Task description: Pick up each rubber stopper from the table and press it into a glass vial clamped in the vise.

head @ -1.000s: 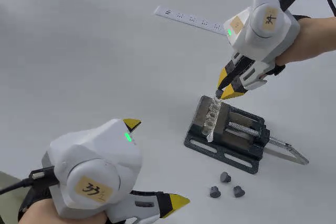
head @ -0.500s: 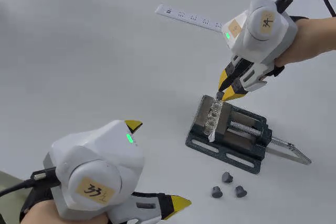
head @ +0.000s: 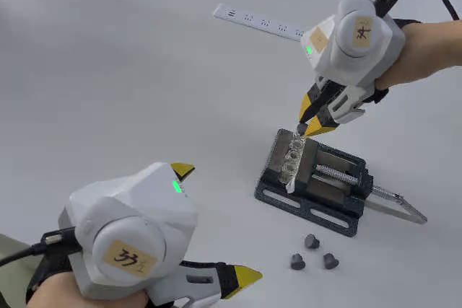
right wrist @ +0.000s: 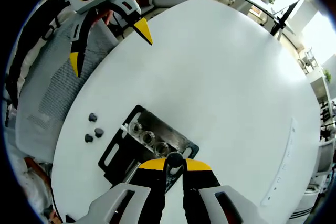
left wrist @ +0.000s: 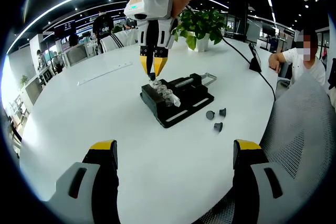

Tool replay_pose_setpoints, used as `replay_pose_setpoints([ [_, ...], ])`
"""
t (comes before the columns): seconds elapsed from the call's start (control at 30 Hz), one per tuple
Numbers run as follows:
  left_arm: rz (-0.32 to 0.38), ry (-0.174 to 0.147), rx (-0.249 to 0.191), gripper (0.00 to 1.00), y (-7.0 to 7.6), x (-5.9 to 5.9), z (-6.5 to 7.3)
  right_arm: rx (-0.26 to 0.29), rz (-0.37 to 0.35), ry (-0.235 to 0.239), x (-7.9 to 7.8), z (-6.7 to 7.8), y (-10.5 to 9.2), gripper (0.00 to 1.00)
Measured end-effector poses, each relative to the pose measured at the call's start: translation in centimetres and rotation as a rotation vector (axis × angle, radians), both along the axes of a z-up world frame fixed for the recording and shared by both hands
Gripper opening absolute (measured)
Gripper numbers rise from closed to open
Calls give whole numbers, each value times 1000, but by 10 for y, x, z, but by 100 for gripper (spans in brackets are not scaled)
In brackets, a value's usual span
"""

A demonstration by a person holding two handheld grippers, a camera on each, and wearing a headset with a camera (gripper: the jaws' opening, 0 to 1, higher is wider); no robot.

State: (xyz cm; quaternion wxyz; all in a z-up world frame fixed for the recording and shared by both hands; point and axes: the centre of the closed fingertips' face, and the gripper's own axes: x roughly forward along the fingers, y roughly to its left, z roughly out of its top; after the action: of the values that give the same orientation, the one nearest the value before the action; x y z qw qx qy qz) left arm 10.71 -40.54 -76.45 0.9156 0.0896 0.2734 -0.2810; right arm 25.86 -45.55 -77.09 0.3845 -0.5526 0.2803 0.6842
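Head view first: big white worktop [head: 108, 70], pretty bare, with a white power strip [head: 260, 23] lying toward the far edge. A black vise [head: 336, 182] sits further in, with a row of glass vials [head: 291, 160] clamped upright in it. Three loose stoppers [head: 311, 241] lie on the worktop just beside its near side, bunched close together. The right gripper [head: 309, 126] angles steeply down over the far end of the vial row, jaws clenched on a dark rubber stopper [head: 302, 129] right at the mouth of the end vial; can't tell if it actually touches the glass. The left gripper [head: 214, 223] hangs low by the near edge, well apart from the vise, jaws spread wide with nothing in them. Left gripper view: open-plan office all around, strip lights on the ceiling, a potted plant [left wrist: 202, 24] at the far edge, desks and a few people behind, someone seated off to one side, and a grey mesh chair [left wrist: 310, 129] pulled up at the near edge. The yellow-tipped jaws stand wide apart, pointing across the worktop at the vise. Right gripper view: looking almost straight down, jaws pinched on the stopper above the vials, and the loose three lie toward the edge by the chair.
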Motion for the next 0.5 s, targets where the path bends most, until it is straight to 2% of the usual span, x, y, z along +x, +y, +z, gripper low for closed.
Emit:
replay_pose_setpoints([
  [0.37, 4, -3, 0, 90, 1, 0, 0, 9, -37, -1, 4, -1, -1, 6],
  [0.5, 6, -5, 1, 90, 1, 0, 1, 33, -85, 4, 5, -2, 0, 6],
])
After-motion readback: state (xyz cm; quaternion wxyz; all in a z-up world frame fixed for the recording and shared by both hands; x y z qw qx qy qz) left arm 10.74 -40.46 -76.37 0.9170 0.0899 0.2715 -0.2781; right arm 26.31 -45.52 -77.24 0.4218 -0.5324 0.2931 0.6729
